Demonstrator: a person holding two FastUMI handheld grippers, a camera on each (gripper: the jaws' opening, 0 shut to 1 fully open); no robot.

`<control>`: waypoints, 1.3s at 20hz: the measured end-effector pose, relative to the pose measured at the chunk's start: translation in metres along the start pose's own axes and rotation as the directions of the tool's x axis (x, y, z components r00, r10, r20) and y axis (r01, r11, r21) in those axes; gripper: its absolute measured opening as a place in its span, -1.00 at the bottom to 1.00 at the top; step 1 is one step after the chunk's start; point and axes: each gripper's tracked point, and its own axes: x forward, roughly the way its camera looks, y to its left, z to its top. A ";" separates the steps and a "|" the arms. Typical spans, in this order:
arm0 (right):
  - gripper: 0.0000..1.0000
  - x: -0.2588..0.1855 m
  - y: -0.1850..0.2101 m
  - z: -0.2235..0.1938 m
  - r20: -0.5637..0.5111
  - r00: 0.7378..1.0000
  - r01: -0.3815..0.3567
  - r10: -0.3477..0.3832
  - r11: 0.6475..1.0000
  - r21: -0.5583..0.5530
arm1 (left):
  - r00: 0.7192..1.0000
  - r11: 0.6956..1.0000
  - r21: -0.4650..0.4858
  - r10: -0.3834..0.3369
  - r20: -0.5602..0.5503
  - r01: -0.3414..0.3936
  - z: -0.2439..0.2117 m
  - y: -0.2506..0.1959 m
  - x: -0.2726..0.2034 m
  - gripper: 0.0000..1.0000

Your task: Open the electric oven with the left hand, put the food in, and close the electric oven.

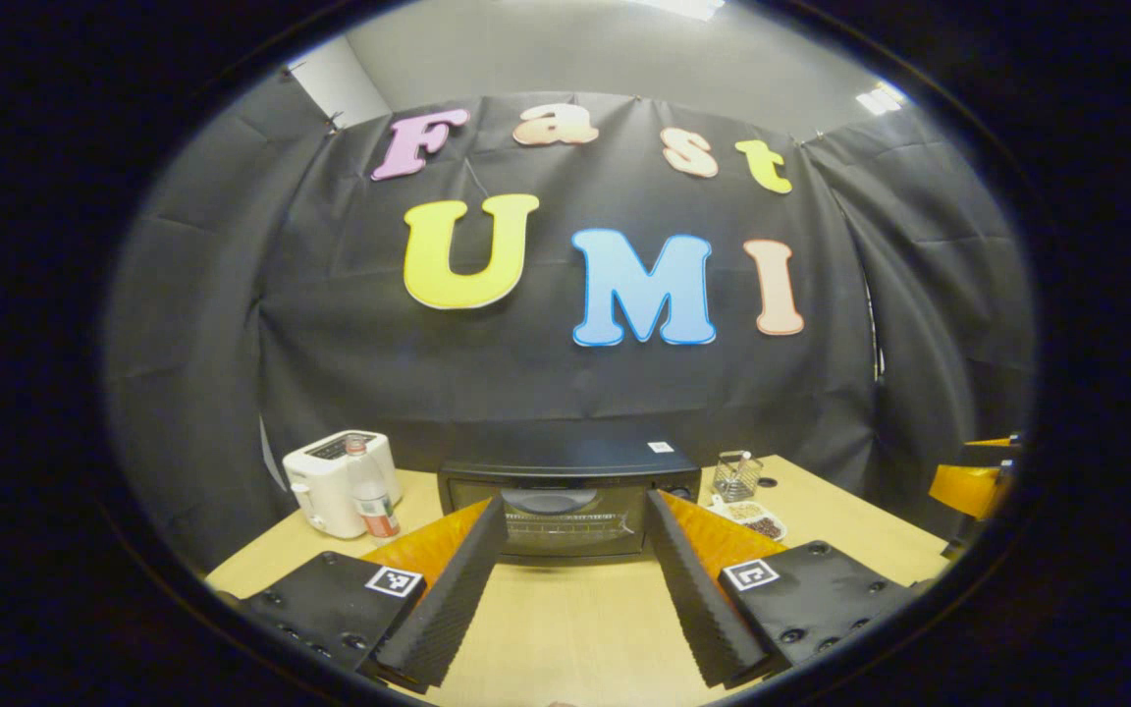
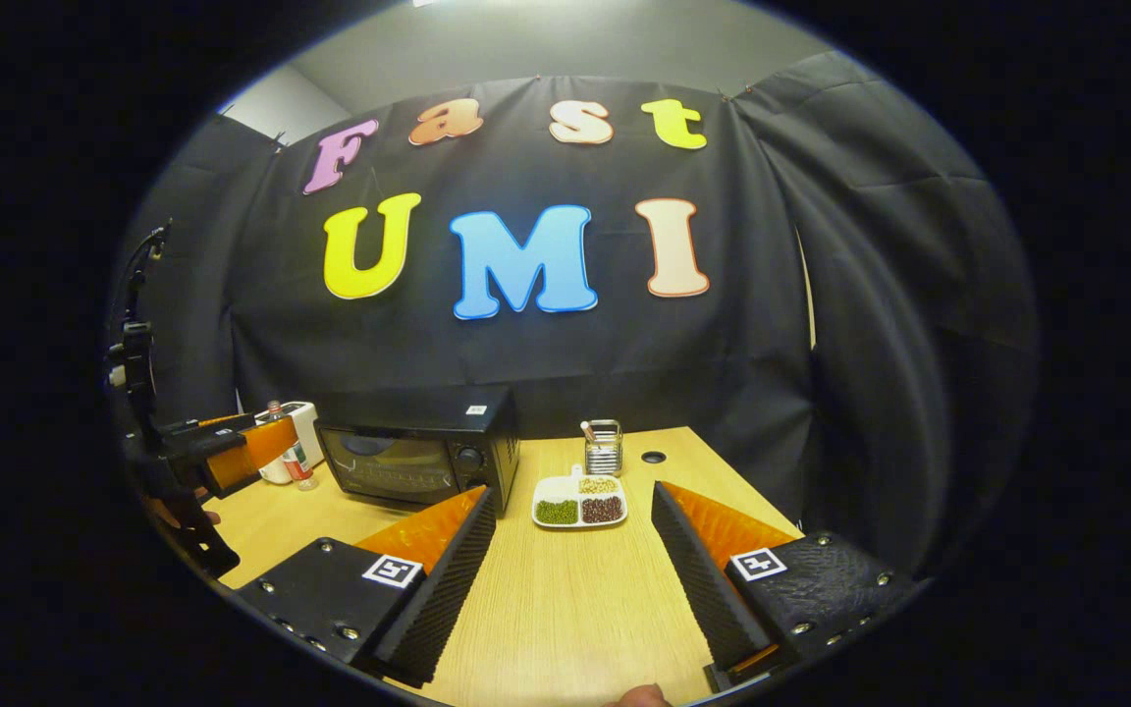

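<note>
Fingers of the left gripper (image 1: 573, 589) stand wide apart and hold nothing, above the bare table (image 1: 575, 628). The right gripper (image 2: 573, 579) is also spread wide and empty. Beyond it lies the food tray (image 2: 580, 502), just beside the closed electric oven (image 2: 416, 454) at the table's back.

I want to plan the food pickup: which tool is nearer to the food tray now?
Right. The right tool faces the food tray directly, apart from it. The left tool faces the oven, with the tray off to its right.
</note>
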 end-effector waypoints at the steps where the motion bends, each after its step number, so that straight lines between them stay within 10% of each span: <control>1: 0.97 -0.005 -0.003 0.004 0.012 1.000 -0.012 0.012 1.000 -0.006 | 1.000 1.000 0.001 0.017 0.014 -0.017 0.006 0.000 -0.011 0.87; 10: 0.97 -0.059 -0.002 0.041 0.137 0.987 -0.080 0.085 0.996 -0.042 | 0.989 0.995 0.014 0.101 0.109 -0.103 0.051 -0.004 -0.118 0.87; 26: 0.96 -0.108 0.023 0.062 0.217 0.976 -0.013 0.013 1.000 0.000 | 0.981 0.996 0.026 0.077 0.179 -0.083 0.075 0.039 -0.183 1.00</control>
